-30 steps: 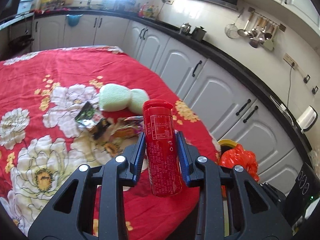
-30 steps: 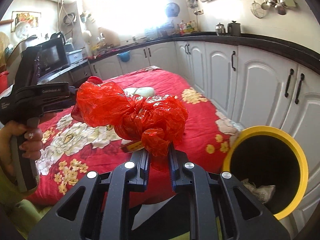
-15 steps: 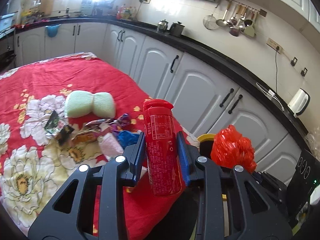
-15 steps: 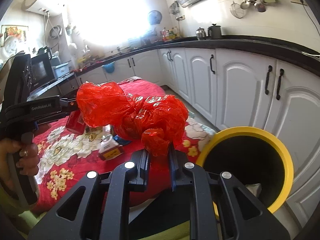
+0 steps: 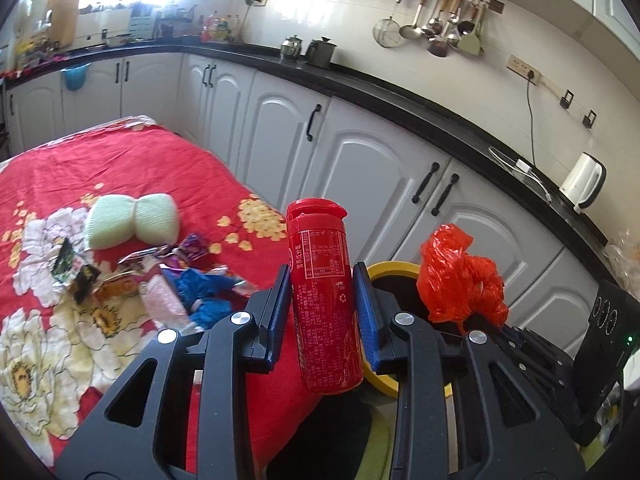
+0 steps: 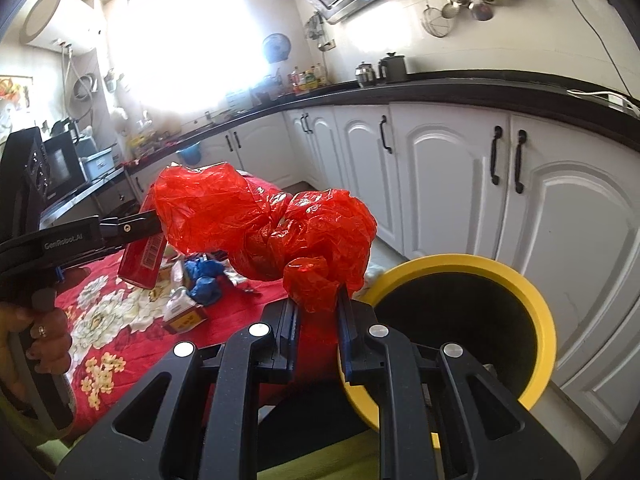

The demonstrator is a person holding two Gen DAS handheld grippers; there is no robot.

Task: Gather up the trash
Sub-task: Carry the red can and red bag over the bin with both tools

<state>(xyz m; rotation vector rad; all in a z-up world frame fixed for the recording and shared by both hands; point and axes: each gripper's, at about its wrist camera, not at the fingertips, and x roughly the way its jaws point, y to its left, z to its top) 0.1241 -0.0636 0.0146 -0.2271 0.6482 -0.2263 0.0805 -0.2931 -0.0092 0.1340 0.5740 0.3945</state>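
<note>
Now, left gripper (image 5: 323,304): blue pads clamped on a red canister (image 5: 324,300), held upright with its flip cap on top.
Right gripper (image 6: 318,316): fingers narrow, pinching the knotted tail of a crumpled red plastic bag (image 6: 264,224); the bulk of the bag bulges above the pads.
Trash bin (image 6: 516,280): black inside, yellow rim, on the floor at 3 o'clock of the right gripper, just beside the table edge and in front of the white cabinets (image 6: 440,168).
Table (image 5: 132,168): red cloth with large white and yellow flowers.
Left on the table: a pale green sponge (image 5: 132,220) at 10 o'clock of the canister; a heap of wrappers (image 5: 132,276) and a blue crumpled piece (image 5: 204,292) at 9 o'clock; a small carton (image 6: 182,312).
In the way: the bag hides part of the canister in the right wrist view.
Writing: "GenRobot.AI" on the left gripper's body (image 6: 68,240); a barcode on the canister; small white print and a recycling mark on its side, too small to read.
Person: a hand (image 6: 44,336) with a ring grips the left handle.
Counter: two metal pots (image 5: 308,50), a white kettle (image 5: 584,178), hanging ladles (image 5: 444,32).
</note>
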